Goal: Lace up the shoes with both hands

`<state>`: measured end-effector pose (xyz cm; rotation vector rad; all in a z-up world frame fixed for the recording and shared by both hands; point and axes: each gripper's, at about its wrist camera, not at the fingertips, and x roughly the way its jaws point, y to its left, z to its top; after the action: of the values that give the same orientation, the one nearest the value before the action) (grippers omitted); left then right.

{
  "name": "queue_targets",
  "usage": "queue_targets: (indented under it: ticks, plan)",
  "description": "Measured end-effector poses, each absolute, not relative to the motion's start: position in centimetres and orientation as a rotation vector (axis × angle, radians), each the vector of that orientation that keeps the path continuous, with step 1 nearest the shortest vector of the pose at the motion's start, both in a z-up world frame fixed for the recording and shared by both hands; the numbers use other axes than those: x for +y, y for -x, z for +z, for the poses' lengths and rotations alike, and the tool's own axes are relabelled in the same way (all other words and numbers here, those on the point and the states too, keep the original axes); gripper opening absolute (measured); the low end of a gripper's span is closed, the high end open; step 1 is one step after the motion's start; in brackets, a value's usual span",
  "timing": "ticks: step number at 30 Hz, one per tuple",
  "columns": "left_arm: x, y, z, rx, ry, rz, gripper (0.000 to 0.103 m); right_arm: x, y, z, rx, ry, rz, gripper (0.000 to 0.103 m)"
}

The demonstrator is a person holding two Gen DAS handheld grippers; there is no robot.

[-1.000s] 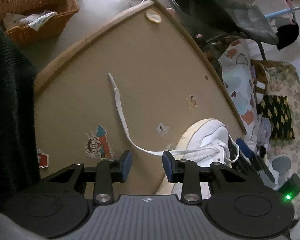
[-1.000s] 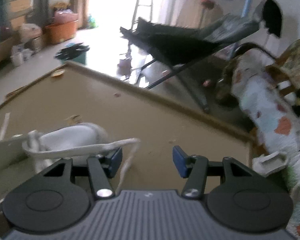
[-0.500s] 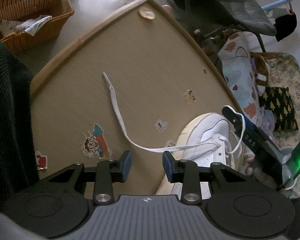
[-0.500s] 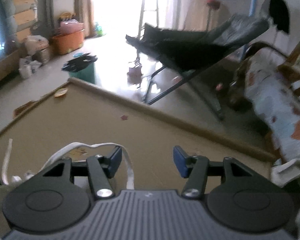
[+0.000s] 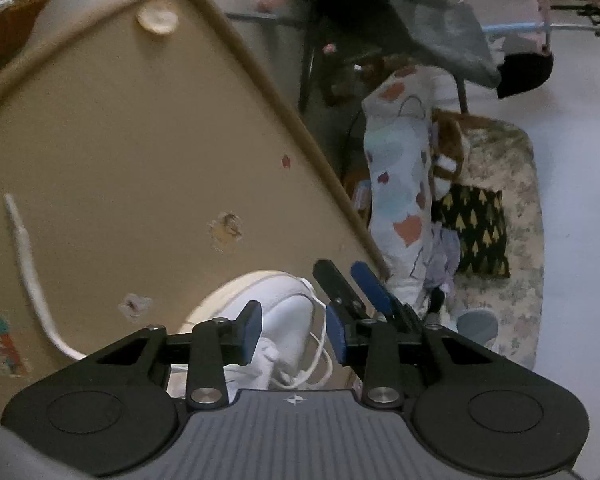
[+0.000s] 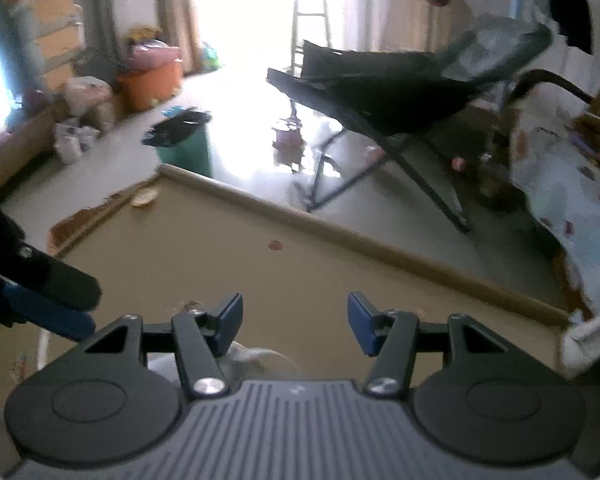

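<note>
Tan tabletop (image 5: 120, 140) with a raised wooden rim, a few worn stickers on it; cluttered room behind, with a folding chair (image 6: 400, 92) on the pale floor and a patterned cushion (image 5: 474, 236) past the table edge.

White shoe (image 5: 268, 312) lies on the table near the right edge, directly under the left gripper (image 5: 292, 336). One end of the white lace (image 5: 28, 276) trails away from the shoe to the left across the tabletop, lying slack. Loops of lace bunch at the shoe's throat, visible in the gap between the left gripper's blue pads.

Left gripper: jaws part-way apart, pads not pressing on anything; shoe and lace loops sit below the gap, not clamped.

Right gripper (image 6: 296, 324): jaws apart, nothing between the pads; bare tabletop ahead of it. A blurred patch of white shoe shows just under its left finger. In the left wrist view its fingers (image 5: 374, 290) appear just to the right of the shoe.
</note>
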<state>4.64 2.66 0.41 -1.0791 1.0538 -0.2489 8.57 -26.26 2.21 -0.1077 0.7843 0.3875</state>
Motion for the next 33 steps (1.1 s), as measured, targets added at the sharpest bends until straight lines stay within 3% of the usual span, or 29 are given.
queue_targets:
  ticks: [8, 14, 23, 27, 28, 29, 33]
  plan:
    - [-0.8, -5.6, 0.3, 1.120, 1.039, -0.335, 0.038, -32.9, -6.3, 2.8, 1.002, -0.236, 0.277, 0.057]
    - [-2.9, -6.6, -0.3, 1.166, 0.991, -0.360, 0.038, -35.5, -4.6, 0.5, 1.131, -0.645, 0.215, 0.056]
    - [-6.6, -8.3, -1.0, 1.213, 0.892, -0.390, 0.037, -31.9, -4.2, 0.8, 1.146, -0.423, 0.229, 0.054]
    - [-8.6, -8.8, -0.2, 1.217, 0.760, -0.398, 0.028, -32.3, -3.5, 1.5, 1.127, -0.358, 0.228, 0.054]
    - [-8.9, -9.0, -0.1, 1.221, 0.730, -0.394, 0.009, -32.6, -3.3, 1.5, 1.124, -0.355, 0.226, 0.054]
    - [-9.1, -9.1, 0.0, 1.225, 0.705, -0.391, 0.005, -32.7, -3.1, 1.6, 1.121, -0.353, 0.225, 0.054]
    - [-9.3, -8.7, 1.0, 1.179, 0.705, -0.465, 0.002, -32.7, -2.0, 2.4, 1.052, -0.292, 0.250, 0.055]
